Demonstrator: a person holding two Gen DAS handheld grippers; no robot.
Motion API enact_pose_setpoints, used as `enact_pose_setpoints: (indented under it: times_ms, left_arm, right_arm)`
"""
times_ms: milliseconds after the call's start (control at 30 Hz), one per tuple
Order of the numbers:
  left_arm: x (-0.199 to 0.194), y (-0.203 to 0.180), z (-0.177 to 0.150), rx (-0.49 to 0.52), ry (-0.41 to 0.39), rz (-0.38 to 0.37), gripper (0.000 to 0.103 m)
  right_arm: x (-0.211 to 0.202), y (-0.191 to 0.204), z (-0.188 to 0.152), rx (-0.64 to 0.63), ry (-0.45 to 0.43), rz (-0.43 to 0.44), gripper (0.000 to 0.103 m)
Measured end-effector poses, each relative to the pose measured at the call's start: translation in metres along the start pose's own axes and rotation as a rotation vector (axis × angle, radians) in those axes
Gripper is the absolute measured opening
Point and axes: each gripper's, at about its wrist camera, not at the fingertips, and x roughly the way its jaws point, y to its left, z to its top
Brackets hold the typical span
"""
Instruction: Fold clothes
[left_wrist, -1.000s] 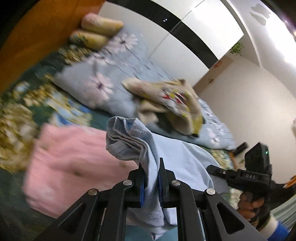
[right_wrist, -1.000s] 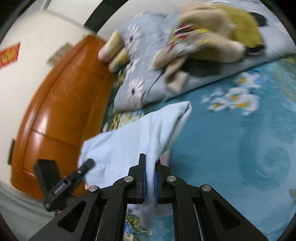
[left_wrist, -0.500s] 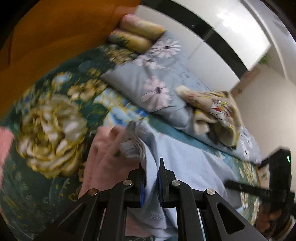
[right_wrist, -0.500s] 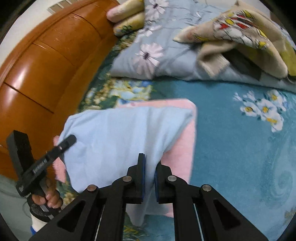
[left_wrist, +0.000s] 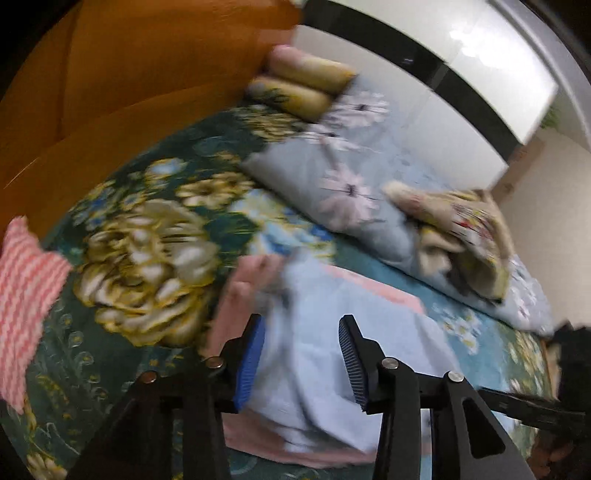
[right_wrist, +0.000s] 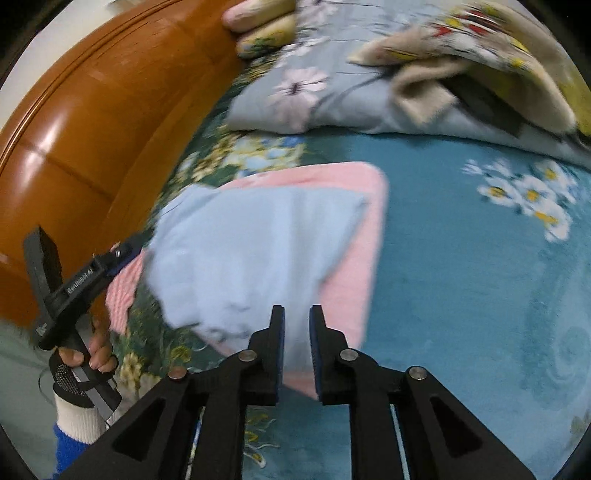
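A folded light blue garment (right_wrist: 251, 254) lies on top of a folded pink garment (right_wrist: 362, 258) on the bed; it also shows in the left wrist view (left_wrist: 325, 332). My left gripper (left_wrist: 301, 354) is open just above the blue garment's near edge, jaws wide apart. My right gripper (right_wrist: 297, 332) is open with a narrow gap, at the near edge of the stack, holding nothing. The left gripper also shows in the right wrist view (right_wrist: 110, 258) at the stack's left edge.
A wooden headboard (right_wrist: 74, 147) borders the bed on the left. A floral grey quilt (right_wrist: 314, 92) with a beige blanket pile (right_wrist: 480, 74) lies behind the stack. A pink striped cloth (left_wrist: 26, 295) sits at the left. Teal bedspread (right_wrist: 461, 277) extends to the right.
Both grippers lowered the blue garment onto the pink one and opened, letting it go. It now lies flat on the stack.
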Motion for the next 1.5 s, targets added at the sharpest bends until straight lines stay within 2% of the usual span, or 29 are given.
enact_pose_setpoints:
  times_ms: [100,167,233,367,400,467,500,533,633,700,733,767,867,967,1100,1133,1167,1400,1500]
  left_arm:
    - [0.021,-0.010,-0.017,0.052,0.057,0.014,0.051]
    - [0.039,-0.005,-0.026,0.026,0.104,0.052,0.051]
    - [0.050,0.003,-0.033,-0.019,0.124,0.074,0.051]
    - [0.038,-0.004,-0.043,-0.028,0.067,0.104,0.052]
    - [0.033,-0.006,-0.046,-0.032,0.056,0.117,0.057]
    - [0.022,-0.011,-0.058,-0.045,0.031,0.128,0.075]
    - [0.018,-0.013,-0.067,-0.054,0.017,0.139,0.078]
    - [0.015,-0.016,-0.076,-0.063,0.003,0.152,0.083]
    - [0.008,-0.019,-0.099,-0.082,-0.022,0.221,0.090]
    - [0.007,-0.020,-0.116,-0.083,-0.045,0.288,0.101]
    - [0.007,-0.020,-0.123,-0.081,-0.046,0.320,0.103]
    - [0.009,-0.019,-0.130,-0.076,-0.039,0.343,0.103]
    - [0.013,-0.013,-0.149,-0.085,-0.018,0.400,0.103]
    - [0.016,-0.009,-0.162,-0.085,-0.026,0.395,0.103]
    - [0.025,-0.007,-0.172,-0.055,-0.046,0.442,0.103]
    - [0.027,-0.006,-0.174,-0.051,-0.046,0.448,0.103]
    - [0.030,-0.005,-0.176,-0.048,-0.046,0.454,0.103]
    - [0.051,-0.004,-0.185,-0.024,-0.008,0.494,0.103]
    - [0.056,-0.006,-0.187,-0.009,-0.002,0.504,0.103]
  right_arm:
    - [0.010,0.015,-0.004,-0.022,0.008,0.033,0.016]
    - [0.022,0.012,-0.011,0.021,0.038,0.046,0.016]
    - [0.032,0.006,-0.018,0.036,0.062,0.020,0.016]
    - [0.025,0.002,-0.025,-0.008,0.050,0.004,0.016]
    - [0.021,0.002,-0.026,-0.021,0.039,-0.002,0.016]
    - [0.013,0.002,-0.031,-0.036,0.007,-0.010,0.016]
    - [0.011,0.001,-0.035,-0.039,-0.007,-0.014,0.016]
    - [0.010,0.000,-0.040,-0.036,-0.017,-0.017,0.019]
    - [0.014,-0.006,-0.059,-0.022,-0.033,-0.035,0.046]
    - [0.020,-0.008,-0.070,-0.028,-0.033,-0.053,0.052]
    - [0.024,-0.009,-0.075,-0.035,-0.026,-0.071,0.055]
    - [0.027,-0.010,-0.078,-0.039,-0.020,-0.086,0.062]
    - [0.031,-0.014,-0.088,-0.037,-0.040,-0.110,0.072]
    - [0.029,-0.020,-0.096,-0.031,-0.080,-0.140,0.091]
    - [0.035,-0.021,-0.104,-0.055,-0.093,-0.164,0.093]
    - [0.037,-0.021,-0.106,-0.060,-0.096,-0.167,0.101]
    - [0.038,-0.020,-0.108,-0.065,-0.102,-0.171,0.103]
    - [0.055,-0.013,-0.117,-0.162,-0.092,-0.234,0.103]
    - [0.061,-0.016,-0.116,-0.160,-0.097,-0.254,0.103]
